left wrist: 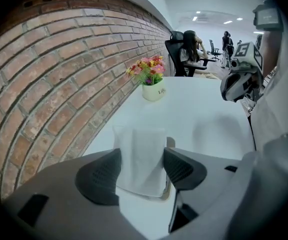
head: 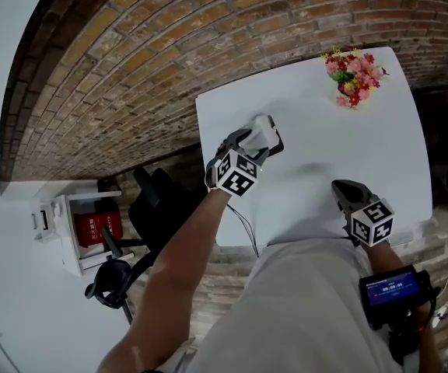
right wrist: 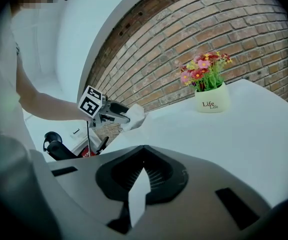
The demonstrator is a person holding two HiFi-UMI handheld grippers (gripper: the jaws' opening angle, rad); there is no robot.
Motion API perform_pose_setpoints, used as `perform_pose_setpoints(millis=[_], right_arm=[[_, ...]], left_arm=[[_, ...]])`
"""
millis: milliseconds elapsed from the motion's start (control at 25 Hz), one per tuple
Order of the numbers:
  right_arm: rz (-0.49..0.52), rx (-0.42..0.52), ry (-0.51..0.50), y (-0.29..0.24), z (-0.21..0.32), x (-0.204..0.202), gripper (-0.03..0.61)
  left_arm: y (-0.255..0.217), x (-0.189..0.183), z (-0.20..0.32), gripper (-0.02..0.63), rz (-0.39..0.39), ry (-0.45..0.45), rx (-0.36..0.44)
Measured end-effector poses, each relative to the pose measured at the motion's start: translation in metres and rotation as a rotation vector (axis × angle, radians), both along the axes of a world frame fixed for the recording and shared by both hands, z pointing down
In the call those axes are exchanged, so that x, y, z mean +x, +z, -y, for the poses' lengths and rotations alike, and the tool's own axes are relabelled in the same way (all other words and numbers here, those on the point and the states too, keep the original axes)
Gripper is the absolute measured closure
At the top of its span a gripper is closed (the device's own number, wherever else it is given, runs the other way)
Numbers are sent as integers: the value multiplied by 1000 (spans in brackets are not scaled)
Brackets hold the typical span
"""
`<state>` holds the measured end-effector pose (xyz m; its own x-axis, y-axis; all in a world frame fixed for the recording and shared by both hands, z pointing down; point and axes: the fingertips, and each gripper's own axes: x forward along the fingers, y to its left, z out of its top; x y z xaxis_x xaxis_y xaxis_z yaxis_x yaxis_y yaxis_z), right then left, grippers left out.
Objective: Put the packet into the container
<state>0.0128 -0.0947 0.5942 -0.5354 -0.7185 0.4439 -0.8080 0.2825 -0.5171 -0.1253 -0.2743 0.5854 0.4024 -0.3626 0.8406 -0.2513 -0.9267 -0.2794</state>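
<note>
Jaws of your left gripper (left wrist: 141,160) pinch the flat white packet (left wrist: 139,141) over the white table (head: 364,154); your right gripper's (right wrist: 144,165) jaws are pressed together, empty.

Left gripper (left wrist: 141,165) extended forward, jaws clamping packet (left wrist: 139,143); right gripper (right wrist: 143,153) near torso, jaws together

right gripper (right wrist: 143,154): jaws together, empty
left gripper (right wrist: 127,115): clamped on packet (right wrist: 136,117), aloft
flower pot (right wrist: 210,99): upright on table (right wrist: 254,134)
</note>
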Motion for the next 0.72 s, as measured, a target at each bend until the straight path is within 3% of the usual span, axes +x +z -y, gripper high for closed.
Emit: perform_pose_setpoints(millis=[280,720], right_arm=[[1,-26,13,9,-1,8,571],[-1,-40,30,11,3,15,571]], left_arm=[[29,2,1,330,96,32,-103],[50,9,4,330,210,71,-159]])
